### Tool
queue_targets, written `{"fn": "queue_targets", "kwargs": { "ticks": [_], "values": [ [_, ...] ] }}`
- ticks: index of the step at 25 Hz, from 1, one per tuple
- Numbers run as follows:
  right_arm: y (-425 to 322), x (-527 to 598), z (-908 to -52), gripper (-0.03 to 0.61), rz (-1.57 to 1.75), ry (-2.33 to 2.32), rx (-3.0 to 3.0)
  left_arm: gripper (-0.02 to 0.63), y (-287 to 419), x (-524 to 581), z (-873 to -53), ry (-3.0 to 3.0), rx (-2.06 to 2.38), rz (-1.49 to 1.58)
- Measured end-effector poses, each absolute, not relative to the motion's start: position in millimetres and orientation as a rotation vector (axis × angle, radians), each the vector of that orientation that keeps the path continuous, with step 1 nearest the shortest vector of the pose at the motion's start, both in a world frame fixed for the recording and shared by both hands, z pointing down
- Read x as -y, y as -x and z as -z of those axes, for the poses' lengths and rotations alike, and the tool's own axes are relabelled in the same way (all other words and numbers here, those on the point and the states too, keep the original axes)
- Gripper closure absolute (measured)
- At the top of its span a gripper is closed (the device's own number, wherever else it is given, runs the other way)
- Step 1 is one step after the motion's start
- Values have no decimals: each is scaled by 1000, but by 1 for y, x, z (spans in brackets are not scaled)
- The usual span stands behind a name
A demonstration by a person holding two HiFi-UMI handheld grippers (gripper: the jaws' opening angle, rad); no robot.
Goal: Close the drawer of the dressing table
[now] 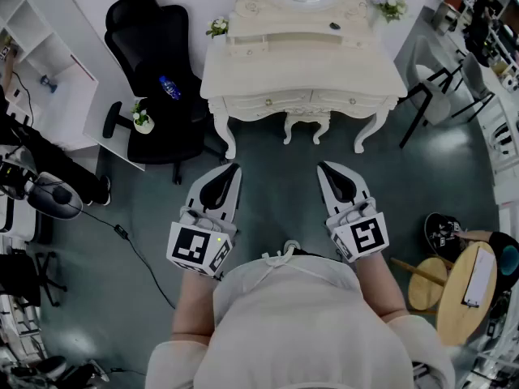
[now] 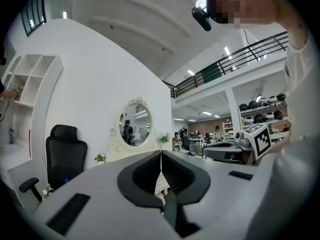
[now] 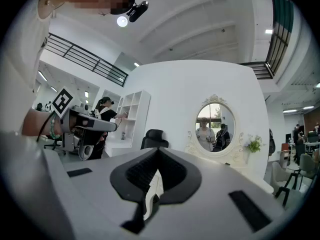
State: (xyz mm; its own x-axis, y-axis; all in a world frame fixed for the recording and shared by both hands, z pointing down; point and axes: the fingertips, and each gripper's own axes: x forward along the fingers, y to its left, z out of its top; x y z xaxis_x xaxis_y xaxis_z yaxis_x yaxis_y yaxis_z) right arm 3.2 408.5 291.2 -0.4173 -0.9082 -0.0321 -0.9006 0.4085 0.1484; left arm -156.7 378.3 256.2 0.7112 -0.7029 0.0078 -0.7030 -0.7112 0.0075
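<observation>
The white dressing table (image 1: 300,65) stands ahead of me against the wall, its oval mirror (image 2: 134,124) also showing in the right gripper view (image 3: 215,119). Its two drawer fronts (image 1: 304,101) look flush with the frame. My left gripper (image 1: 233,168) is held level over the floor, well short of the table, jaws together on nothing (image 2: 161,154). My right gripper (image 1: 323,167) hangs beside it, also shut and empty (image 3: 159,152). Neither touches the table.
A black office chair (image 1: 158,79) with a blue bottle on its seat stands left of the table. White shelving (image 1: 49,67) lines the left wall. A small white stool (image 1: 308,124) sits under the table. Round wooden stools (image 1: 462,290) stand at my right, and a cable (image 1: 130,241) crosses the floor.
</observation>
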Motion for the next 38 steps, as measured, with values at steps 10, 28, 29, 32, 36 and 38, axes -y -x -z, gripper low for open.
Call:
{"fn": "queue_targets", "kwargs": {
  "ticks": [10,28,29,32,36,38],
  "values": [
    [-12,-395,-297,577,205,-1653,2596,594,146,-366,-262,-2895,1189,-10],
    [-71,-366,-323,574,55,-1667,2617,270,89,-335,-287,-2818,1277,-64],
    [-72,-361,-325,574,45,-1656,2619,270,89,-331,-288,-2801,1291,-70],
    [-73,-344,-331,574,18,-1644,2623,270,94,-314,-291,-2759,1321,-77],
    [-74,-310,-342,574,10,-1634,2616,270,100,-279,-302,-2739,1345,-76],
    [-76,-286,-345,574,8,-1641,2604,270,99,-255,-309,-2743,1334,-68]
  ]
}}
